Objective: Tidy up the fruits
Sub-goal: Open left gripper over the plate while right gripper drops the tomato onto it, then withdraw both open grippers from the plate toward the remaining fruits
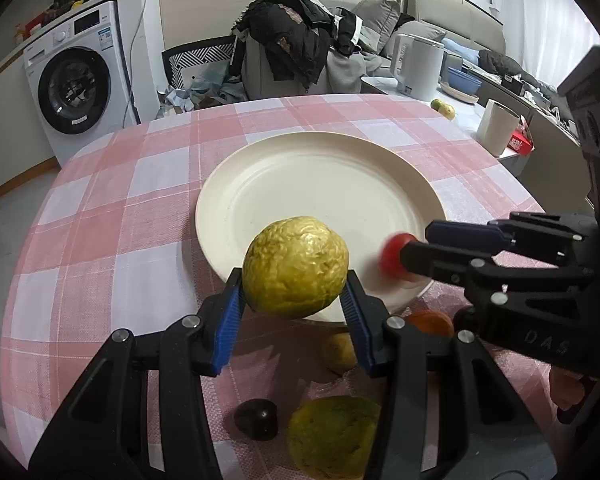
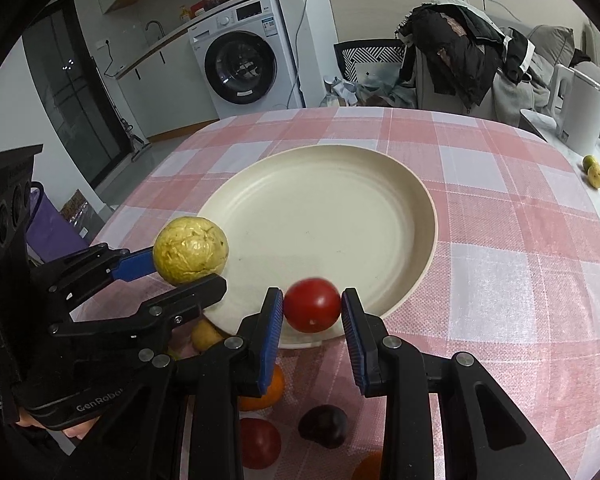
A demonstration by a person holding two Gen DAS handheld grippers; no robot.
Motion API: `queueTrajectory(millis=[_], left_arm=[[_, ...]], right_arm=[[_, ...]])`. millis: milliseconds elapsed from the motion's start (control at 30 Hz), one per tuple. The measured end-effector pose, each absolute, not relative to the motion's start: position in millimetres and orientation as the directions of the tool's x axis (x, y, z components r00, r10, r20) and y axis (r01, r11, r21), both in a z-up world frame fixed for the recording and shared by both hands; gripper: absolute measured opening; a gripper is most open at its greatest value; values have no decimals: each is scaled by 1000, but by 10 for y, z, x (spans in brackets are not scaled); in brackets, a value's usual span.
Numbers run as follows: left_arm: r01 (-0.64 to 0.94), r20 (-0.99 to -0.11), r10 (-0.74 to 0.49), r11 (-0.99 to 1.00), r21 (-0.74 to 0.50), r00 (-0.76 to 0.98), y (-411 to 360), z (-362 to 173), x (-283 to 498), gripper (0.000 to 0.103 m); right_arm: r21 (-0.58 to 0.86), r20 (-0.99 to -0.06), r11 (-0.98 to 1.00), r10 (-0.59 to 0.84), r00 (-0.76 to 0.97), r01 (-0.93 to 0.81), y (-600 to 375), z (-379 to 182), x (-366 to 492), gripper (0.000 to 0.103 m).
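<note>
My left gripper (image 1: 295, 292) is shut on a wrinkled yellow-green fruit (image 1: 295, 266) and holds it above the near rim of the cream plate (image 1: 320, 168). The same fruit (image 2: 191, 251) and plate (image 2: 320, 216) show in the right wrist view. My right gripper (image 2: 312, 312) is shut on a small red tomato (image 2: 312, 305) over the plate's near edge; the tomato also shows in the left wrist view (image 1: 394, 254). The plate is empty.
Loose fruit lies on the pink checked cloth near me: a dark plum (image 1: 256, 419), a green fruit (image 1: 334, 436), a small yellow fruit (image 1: 339, 352), an orange (image 2: 266, 390), another tomato (image 2: 260, 442). A kettle (image 1: 418, 68) and cup (image 1: 498, 126) stand far right.
</note>
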State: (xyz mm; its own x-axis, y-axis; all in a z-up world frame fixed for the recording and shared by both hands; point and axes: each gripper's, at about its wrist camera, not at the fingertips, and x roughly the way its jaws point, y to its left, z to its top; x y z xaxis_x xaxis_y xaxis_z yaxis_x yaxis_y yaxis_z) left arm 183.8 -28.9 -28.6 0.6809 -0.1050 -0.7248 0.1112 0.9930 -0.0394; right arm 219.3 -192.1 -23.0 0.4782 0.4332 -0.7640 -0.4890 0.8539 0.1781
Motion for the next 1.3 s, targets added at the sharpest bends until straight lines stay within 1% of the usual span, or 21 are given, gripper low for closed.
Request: queueTrajectory(millis=[100,200,267,300,367,400,433,467,533,567,600,633,700,833,967,1133,1300], left_arm=[[108,-719,-99,994,-33,688,-293,-281,1816,45],[106,-702,-86,994,-16,707,-290,-222,1763,46],[107,-688,-96,994,-27,719,-272,-161,1697,49],[102,-681,-97,994,-33,726,-257,-123,1651,52],[95,-667,-94,995,-36,739,-231,-56,1555,67],[89,-655,-88,996,-32,750,-217,-18,1488,71],[81,-647,-79,996,-26,759,-205,12,1429,82],[71,-637,-68,997,-20,768,-193,43,1364,87],[62,-621,-61,998,-20,781,-162,99,1226,87],[59,-619,-61,998,-24,783,-149,117,1176,90],[53,-617,-62,998,-34,784,-124,134,1117,93],[46,-615,-62,998,-42,786,-103,150,1066,102],[39,-599,-69,997,-62,798,-59,179,953,103],[29,-598,-56,998,-56,799,-13,194,806,103],[16,-580,-51,998,-65,813,-7,178,680,103],[14,-588,-52,997,-70,807,-37,133,662,103],[29,-611,-69,997,-74,789,-62,69,680,103]], right_arm=[[179,-753,859,434,495,-480,-1957,-188,2172,32],[146,-742,878,401,537,-455,-2018,-142,2150,40],[154,-730,887,399,554,-435,-2106,-108,2118,56],[163,-725,889,403,559,-428,-2146,-92,2102,59],[175,-720,890,408,562,-422,-2221,-63,2056,73],[177,-716,889,411,564,-423,-2260,-48,2016,76],[180,-712,888,414,567,-423,-2294,-35,1987,81],[182,-709,888,416,569,-422,-2317,-26,1960,87],[187,-701,883,427,571,-431,-2354,-3,1883,94],[184,-698,882,429,573,-435,-2350,4,1853,100],[180,-696,881,428,577,-437,-2358,14,1823,103],[175,-693,880,428,580,-441,-2361,24,1785,103],[168,-696,873,435,572,-458,-2342,31,1733,103],[160,-680,865,446,581,-476,-2352,33,1636,103],[139,-690,862,437,577,-487,-2371,8,1600,103],[114,-687,863,426,588,-492,-2425,-46,1544,103],[77,-708,855,409,576,-513,-2410,-71,1525,103]])
